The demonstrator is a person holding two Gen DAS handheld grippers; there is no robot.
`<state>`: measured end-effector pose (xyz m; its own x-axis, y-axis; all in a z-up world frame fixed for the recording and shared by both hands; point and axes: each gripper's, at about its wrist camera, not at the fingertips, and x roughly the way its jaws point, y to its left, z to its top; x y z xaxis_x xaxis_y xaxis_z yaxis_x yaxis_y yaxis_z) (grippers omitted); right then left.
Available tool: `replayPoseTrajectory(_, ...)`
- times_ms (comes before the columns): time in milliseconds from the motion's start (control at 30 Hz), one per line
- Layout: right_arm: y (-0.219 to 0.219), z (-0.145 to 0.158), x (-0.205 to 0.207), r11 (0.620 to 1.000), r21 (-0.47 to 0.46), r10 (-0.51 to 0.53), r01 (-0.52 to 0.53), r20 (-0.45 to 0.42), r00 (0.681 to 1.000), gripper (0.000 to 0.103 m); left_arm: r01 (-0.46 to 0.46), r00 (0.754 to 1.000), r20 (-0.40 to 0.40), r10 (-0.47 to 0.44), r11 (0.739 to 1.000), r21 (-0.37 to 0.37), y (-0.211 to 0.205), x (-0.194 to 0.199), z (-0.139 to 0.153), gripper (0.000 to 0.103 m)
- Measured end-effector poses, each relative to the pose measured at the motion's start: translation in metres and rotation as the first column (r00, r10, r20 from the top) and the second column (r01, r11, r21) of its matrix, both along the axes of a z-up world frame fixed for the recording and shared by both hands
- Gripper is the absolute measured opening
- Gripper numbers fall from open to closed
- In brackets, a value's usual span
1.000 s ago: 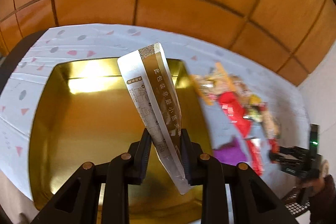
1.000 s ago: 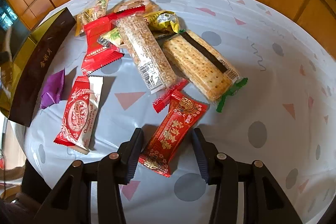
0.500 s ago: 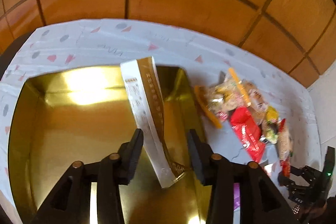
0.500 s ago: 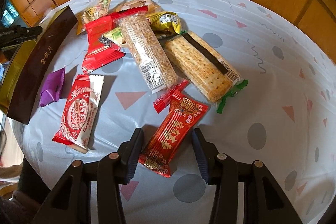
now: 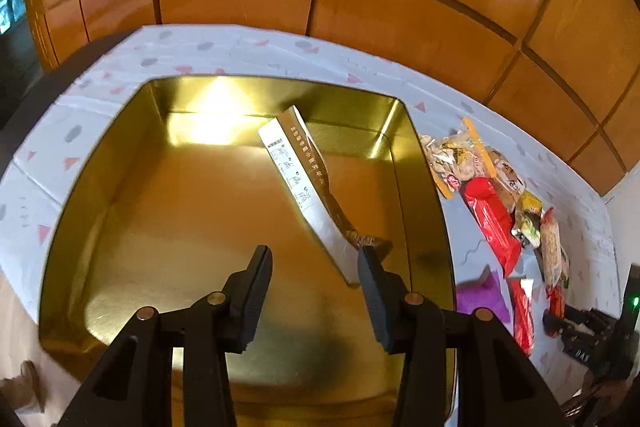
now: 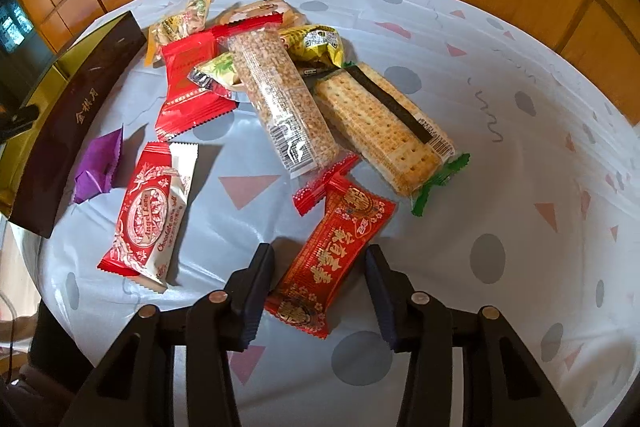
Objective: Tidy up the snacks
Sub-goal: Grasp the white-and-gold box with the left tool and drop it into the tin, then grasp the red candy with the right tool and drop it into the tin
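Released since a second ago: the white-and-gold packet (image 5: 304, 183), then clamped in my left gripper (image 5: 315, 267), now lies in the gold tin (image 5: 120, 187), and the jaws stand apart with nothing between them. Packet position: slanted along the tin floor toward 1 o'clock of the gripper, near end just beside the right finger; contact I cannot tell.

Left view, 3 o'clock of the tin: snack pile (image 5: 496, 203) on the patterned surface (image 5: 240, 51); purple wrapper (image 5: 482, 297) near the tin's right wall.

Right view: right gripper (image 6: 320, 269) unchanged, jaws spread, straddling the near end of the red packet with gold lettering (image 6: 336, 255), which lies flat on the surface; fingers not pressing it.

Further items, right view:
- red-and-white chocolate packet (image 6: 150, 215), 10 o'clock of the gripper.
- cracker pack with green ends (image 6: 380, 127), 1 o'clock.
- clear-wrapped grain bar (image 6: 280, 103), 12 o'clock, overlapping a plain red packet (image 6: 188, 83).
- yellow-green packet (image 6: 316, 43), behind the bar.
- dark tin wall (image 6: 68, 123), 9 to 10 o'clock.
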<state>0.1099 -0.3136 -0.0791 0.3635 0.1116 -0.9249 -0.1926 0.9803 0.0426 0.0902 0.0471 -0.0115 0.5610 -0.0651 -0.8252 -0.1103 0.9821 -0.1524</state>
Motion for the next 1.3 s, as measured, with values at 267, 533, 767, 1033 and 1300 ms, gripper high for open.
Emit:
replayPoseTrajectory(267, 0.001, 0.004, -0.011, 0.998, 0.003, -0.056, 0.056, -0.020, 0.998, 0.027, 0.062, 0.996, 0.068, -0.066, 0.997, 0.052, -0.013, -0.034, 0.005, 0.050)
replayPoseTrajectory(533, -0.009, 0.004, -0.036, 0.977, 0.112, -0.181, 0.181, -0.007, 0.983, 0.022, 0.055, 0.995, 0.082, -0.061, 0.995, 0.080, -0.006, -0.048, 0.004, 0.050)
replayPoseTrajectory(767, -0.017, 0.018, -0.055, 0.909, 0.333, -0.257, 0.252, -0.029, 0.966, 0.022, 0.050, 0.995, 0.086, -0.057, 0.995, 0.082, 0.000, -0.054, 0.002, 0.050)
replayPoseTrajectory(1033, 0.061, 0.059, -0.054, 0.923, 0.383, -0.062, 0.040, 0.045, 0.997, 0.022, 0.009, 0.995, 0.098, -0.014, 0.998, 0.060, 0.016, -0.054, 0.000, 0.050)
replayPoseTrajectory(1300, 0.169, 0.085, -0.038, 0.883, 0.429, 0.167, -0.192, 0.095, 0.981, 0.022, -0.090, 0.989, 0.125, 0.081, 0.994, 0.063, 0.050, -0.052, 0.009, 0.050)
